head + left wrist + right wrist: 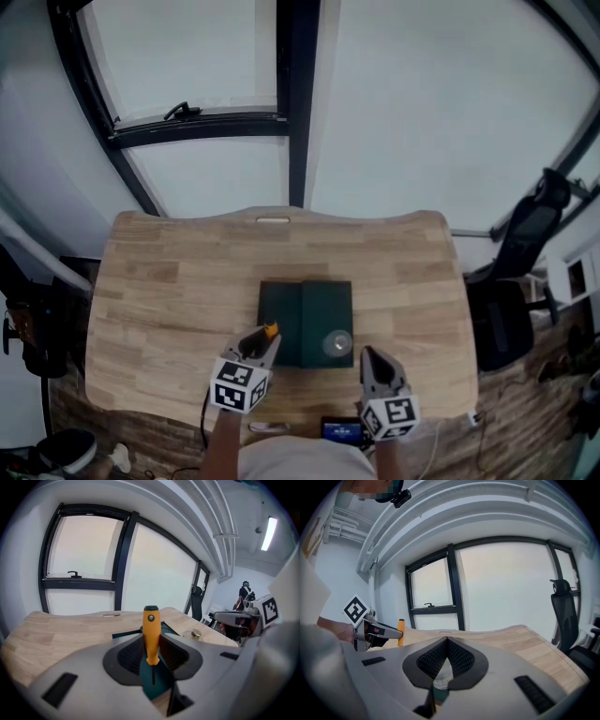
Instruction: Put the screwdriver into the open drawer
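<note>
- While the left gripper (253,349) clamps the orange screwdriver (151,634) by its handle, the tool stands almost upright between the closed jaws, butt end up and thin dark shaft pointing down.
- The dark green box (305,309) sits mid-way across the wooden table (169,281), towards its near edge. It lies just ahead of the left gripper and to its right. In the left gripper view, green shows directly beneath the shaft.
- From the head view a seam splits the top of the box into two halves, but the pictures do not show which part is the open drawer.
- The right gripper (373,360) hovers near the box's front right corner, close to a small round clear-topped object (337,343). Its jaws meet at the tips with nothing gripped between them.
- The carrying hand is also the nearer one, so the coming move looks like a short reach forward and right, then down.
- Because the tool's long axis is vertical, it will probably have to be tipped over to lie flat in the drawer.
</note>
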`<state>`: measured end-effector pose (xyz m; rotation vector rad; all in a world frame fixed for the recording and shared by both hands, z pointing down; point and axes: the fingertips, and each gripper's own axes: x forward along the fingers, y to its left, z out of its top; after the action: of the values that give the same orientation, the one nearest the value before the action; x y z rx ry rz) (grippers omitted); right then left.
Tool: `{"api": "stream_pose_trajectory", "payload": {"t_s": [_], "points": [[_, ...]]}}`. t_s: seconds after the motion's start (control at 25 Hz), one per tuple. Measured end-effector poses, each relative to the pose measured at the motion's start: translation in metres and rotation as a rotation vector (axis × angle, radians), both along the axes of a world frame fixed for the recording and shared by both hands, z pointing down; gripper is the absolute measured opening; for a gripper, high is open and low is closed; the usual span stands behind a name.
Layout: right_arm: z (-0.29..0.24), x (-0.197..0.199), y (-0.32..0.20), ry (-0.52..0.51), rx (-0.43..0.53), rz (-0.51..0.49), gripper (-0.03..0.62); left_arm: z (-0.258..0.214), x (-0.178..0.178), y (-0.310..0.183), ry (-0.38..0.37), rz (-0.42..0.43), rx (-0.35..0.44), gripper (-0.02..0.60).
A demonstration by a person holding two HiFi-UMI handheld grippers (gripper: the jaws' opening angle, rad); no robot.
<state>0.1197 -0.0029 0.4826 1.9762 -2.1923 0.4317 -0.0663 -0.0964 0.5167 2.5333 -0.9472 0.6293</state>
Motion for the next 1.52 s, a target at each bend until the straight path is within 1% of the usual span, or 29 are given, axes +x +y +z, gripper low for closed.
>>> {"api": "stream_pose_trajectory", "payload": {"t_s": [0.6,1.04,1.36,1.52], "points": [[0.027,0.005,-0.008,-0.019,-0.067,0.000,-0.003,0.037,0.006,-0.005,-0.027,0.007,-0.084,0.104],[0.043,0.004,-0.012,-0.041,-0.106,0.005,-0.003,0.063,0.004,-0.006,-0.078,0.029,-0.142,0.104],[0.046,0.006,-0.018,-0.049,-0.112,0.015,-0.003,0.076,0.003,-0.007,-0.123,0.055,-0.167,0.104],[0.047,0.007,-0.021,-0.048,-0.119,0.018,-0.003,0.081,0.002,-0.005,-0.132,0.062,-0.186,0.104]]}}
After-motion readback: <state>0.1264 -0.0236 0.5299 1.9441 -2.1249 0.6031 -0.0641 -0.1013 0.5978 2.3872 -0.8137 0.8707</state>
